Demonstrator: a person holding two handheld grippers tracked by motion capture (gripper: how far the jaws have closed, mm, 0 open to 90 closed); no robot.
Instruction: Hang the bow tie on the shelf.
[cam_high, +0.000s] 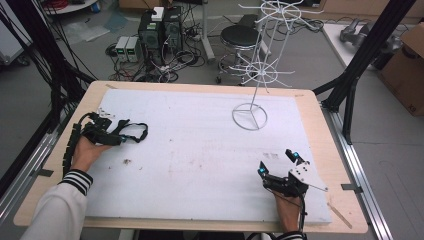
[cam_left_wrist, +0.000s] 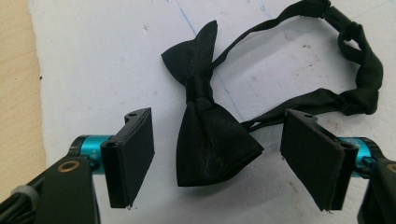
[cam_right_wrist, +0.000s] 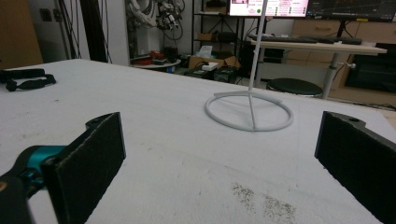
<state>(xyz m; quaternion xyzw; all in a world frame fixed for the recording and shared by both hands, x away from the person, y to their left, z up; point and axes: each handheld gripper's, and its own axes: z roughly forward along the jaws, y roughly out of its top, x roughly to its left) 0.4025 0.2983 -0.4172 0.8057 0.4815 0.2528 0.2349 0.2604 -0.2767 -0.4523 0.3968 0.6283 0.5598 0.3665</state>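
A black bow tie (cam_left_wrist: 205, 116) lies flat on the white sheet (cam_high: 200, 150) that covers the wooden surface (cam_high: 320, 130). In the high view it sits at the left side of the frame, near the sheet's left edge. Its thin black strap (cam_left_wrist: 355, 60) curls away in a loop toward the upper right of the left gripper view.

The left gripper (cam_left_wrist: 217, 158) is right at the bow tie. Its two black fingers (cam_left_wrist: 133, 154) stand wide apart, one on each side of the bow's lower wing. They are close to the cloth but do not squeeze it. A hand (cam_high: 89, 152) holds this gripper at the left of the high view, with a striped cuff on the sleeve below it.

The right gripper (cam_high: 277, 164) is at the lower right of the high view, well apart from the bow tie. Its fingers (cam_right_wrist: 88, 163) are wide open too, with nothing between them. They hang just over the sheet, where some dark specks lie.

A white wire stand (cam_high: 260, 65) rises at the upper middle of the high view. Its round ring base (cam_right_wrist: 249, 111) rests on the sheet, past the right gripper's fingers. The bow tie shows small at the far upper left of the right gripper view.
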